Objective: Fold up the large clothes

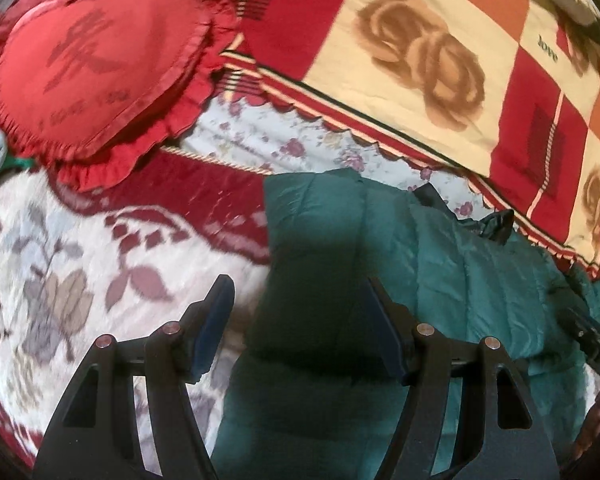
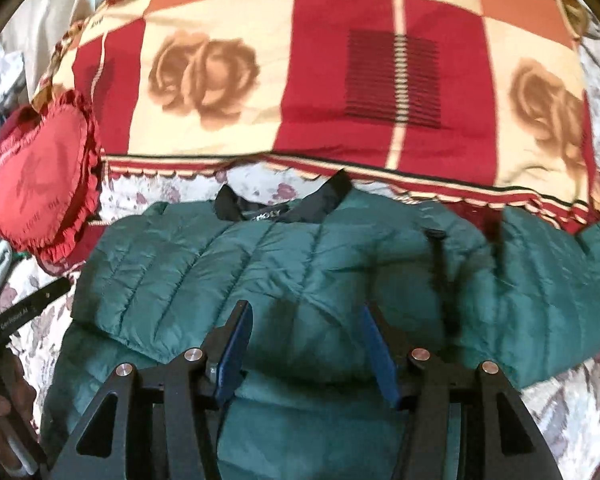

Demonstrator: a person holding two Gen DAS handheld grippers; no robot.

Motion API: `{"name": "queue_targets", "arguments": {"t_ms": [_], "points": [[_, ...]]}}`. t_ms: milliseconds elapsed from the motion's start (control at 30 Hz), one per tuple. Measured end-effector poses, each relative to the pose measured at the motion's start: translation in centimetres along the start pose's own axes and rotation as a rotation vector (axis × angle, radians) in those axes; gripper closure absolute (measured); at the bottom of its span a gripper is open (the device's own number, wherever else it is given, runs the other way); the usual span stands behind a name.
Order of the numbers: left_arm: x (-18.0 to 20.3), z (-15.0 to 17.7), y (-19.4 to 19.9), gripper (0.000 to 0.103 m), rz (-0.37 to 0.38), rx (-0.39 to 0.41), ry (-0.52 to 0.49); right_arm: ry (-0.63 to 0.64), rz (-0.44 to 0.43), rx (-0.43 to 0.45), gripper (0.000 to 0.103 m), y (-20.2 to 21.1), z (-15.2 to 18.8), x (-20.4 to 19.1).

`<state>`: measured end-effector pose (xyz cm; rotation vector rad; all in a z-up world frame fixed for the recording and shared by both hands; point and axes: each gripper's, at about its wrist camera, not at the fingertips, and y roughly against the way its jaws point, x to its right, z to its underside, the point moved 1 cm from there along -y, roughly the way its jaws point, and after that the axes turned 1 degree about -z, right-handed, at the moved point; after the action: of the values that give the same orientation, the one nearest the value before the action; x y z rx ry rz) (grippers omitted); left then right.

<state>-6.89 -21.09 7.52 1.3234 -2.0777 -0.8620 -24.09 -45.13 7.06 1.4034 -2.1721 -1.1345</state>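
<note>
Green jacket (image 2: 300, 264) lies between heart cushion (image 2: 40, 196) and patchwork quilt (image 2: 340, 80); both grippers' fingers parted, holding nothing.

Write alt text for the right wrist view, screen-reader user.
A green quilted puffer jacket lies on a floral bedspread, black collar away from the camera, with the right tool open above its middle and nothing between the blue pads. Beyond it lies a red and cream rose-print blanket, with a red heart-shaped cushion at left.
</note>
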Motion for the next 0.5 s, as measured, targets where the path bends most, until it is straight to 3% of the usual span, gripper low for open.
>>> {"name": "queue_targets", "arguments": {"t_ms": [233, 300, 500], "points": [[1.2, 0.7, -4.2, 0.036, -0.006, -0.071, -0.03, 0.02, 0.054, -0.078, 0.048, -4.4, 0.6, 0.4], [1.3, 1.1, -4.8, 0.031, -0.016, -0.07, -0.028, 0.005, 0.04, -0.098, 0.047, -5.0, 0.7, 0.8], [1.0, 1.7, -5.4, 0.029, -0.012, -0.075, -0.016, 0.003, 0.049, -0.094, 0.047, -3.6, 0.5, 0.9]]}}
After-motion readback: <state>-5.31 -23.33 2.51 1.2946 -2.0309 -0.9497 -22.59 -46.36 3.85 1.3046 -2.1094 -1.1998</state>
